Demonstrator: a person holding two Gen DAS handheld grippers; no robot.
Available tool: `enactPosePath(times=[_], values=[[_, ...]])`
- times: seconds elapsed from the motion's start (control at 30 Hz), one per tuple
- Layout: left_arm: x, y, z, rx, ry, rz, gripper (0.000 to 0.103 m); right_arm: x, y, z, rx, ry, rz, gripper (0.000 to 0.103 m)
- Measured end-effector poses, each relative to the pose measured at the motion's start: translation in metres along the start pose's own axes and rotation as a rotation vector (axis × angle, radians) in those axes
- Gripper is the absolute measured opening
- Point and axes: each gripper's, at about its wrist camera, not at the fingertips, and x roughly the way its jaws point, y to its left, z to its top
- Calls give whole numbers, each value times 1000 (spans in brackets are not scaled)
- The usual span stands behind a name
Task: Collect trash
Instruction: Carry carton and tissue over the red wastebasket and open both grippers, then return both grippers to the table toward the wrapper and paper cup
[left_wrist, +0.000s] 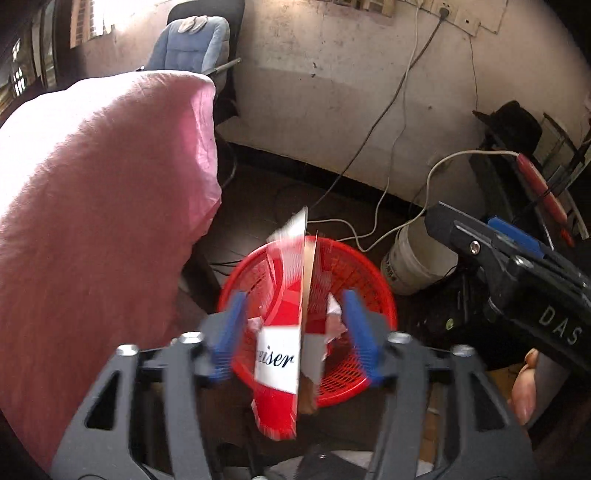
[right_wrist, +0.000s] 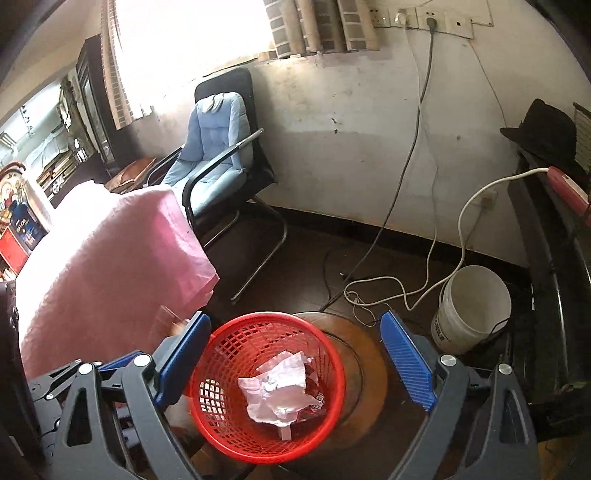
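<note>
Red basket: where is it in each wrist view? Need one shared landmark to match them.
Left wrist: red basket at lower centre, behind the torn red-and-white carton between the open fingers.
Right wrist: bottom centre, crumpled paper inside, between the open fingers.
Shared landmark: white bucket, right of the basket in both.
</note>
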Motion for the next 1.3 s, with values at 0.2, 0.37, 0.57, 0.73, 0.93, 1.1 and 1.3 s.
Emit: enactPosePath(times=[0.2,0.37,0.57,0.73,0.93,1.1,1.3], values=[[-9,-1,7,-14,-30,29,80,-1,0,-1,11,3,24,92],[-28,12,8,-36,-67,79,84,-9,13,-2,-15,-4,46,92],[-54,28,0,-70,-110,134,87,-28,32,-3,-53,-36,77,92],[-81,47,-14,-118,-153,183,89,-53,51,-4,-93,-81,109,92],[-123,74,-33,-199,-222,248,91,-84,83,-9,-168,-126,154,92],[-158,99,-54,-258,-286,298,91,-110,117,-15,-233,-157,205,95],[-202,139,-85,-346,-345,352,93,-133,159,-25,-299,-156,297,97]])
